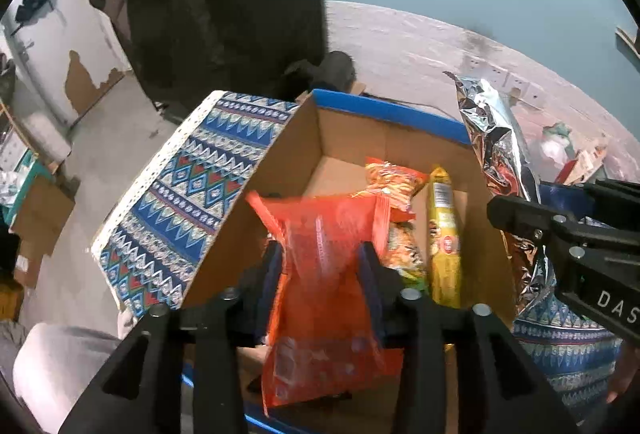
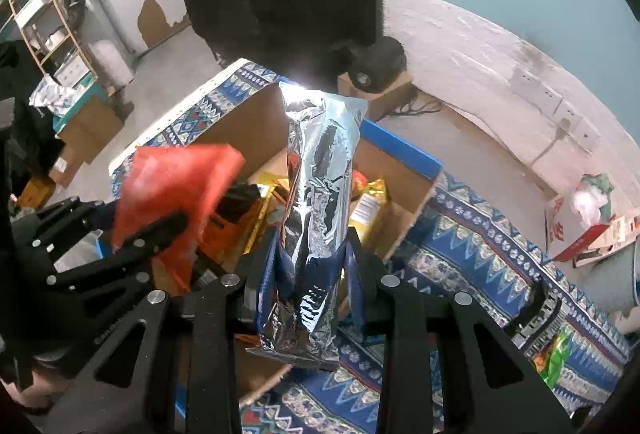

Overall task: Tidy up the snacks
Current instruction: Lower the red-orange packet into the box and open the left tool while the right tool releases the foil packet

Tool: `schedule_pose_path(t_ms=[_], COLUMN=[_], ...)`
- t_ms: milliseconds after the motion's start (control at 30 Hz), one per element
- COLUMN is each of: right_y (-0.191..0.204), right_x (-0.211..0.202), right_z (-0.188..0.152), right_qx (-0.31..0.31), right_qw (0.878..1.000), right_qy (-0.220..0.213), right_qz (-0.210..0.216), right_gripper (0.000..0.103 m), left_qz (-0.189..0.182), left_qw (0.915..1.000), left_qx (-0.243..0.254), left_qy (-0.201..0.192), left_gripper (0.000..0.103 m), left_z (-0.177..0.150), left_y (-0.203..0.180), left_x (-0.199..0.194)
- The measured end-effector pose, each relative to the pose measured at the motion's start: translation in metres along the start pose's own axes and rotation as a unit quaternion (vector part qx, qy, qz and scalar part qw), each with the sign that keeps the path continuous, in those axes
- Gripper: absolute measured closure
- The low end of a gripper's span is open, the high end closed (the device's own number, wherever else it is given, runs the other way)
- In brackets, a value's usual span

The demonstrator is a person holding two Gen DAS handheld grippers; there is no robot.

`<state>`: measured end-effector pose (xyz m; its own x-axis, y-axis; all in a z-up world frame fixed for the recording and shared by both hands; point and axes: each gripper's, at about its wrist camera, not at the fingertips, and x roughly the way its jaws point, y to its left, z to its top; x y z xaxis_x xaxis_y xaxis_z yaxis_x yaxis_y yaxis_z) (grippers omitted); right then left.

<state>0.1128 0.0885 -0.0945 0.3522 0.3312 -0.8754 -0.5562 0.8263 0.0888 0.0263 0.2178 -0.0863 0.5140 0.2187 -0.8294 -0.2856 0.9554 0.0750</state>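
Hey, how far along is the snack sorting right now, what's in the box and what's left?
Done: a yellow packet and an orange patterned snack bag already lie in the cardboard box. In hand: the left gripper has an orange-red packet between its fingers over the box; the right gripper grips a silver foil bag. Left: both still need placing, and a green snack bag remains on the patterned cloth.
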Motion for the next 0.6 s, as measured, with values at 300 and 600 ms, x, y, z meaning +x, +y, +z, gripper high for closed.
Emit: schedule_pose_path(t_ms=[300, 600], right_y=[0.008, -0.003], right_x=[0.021, 0.012], right_z=[0.005, 0.004], right_qx=[0.002, 0.029], right_qw=[1.0, 0.999], right_qy=[0.019, 0.012], right_qz=[0.015, 0.02], right_gripper=[0.073, 0.053], left_qz=[0.017, 0.01], left_qw=[0.9998, 0.9998], left_qx=[0.003, 0.012], left_qy=[-0.009, -0.013], left_gripper=[0.033, 0.031], left_z=[0.001, 0.003], left_y=[0.006, -0.003], left_x=[-0.011, -0.018])
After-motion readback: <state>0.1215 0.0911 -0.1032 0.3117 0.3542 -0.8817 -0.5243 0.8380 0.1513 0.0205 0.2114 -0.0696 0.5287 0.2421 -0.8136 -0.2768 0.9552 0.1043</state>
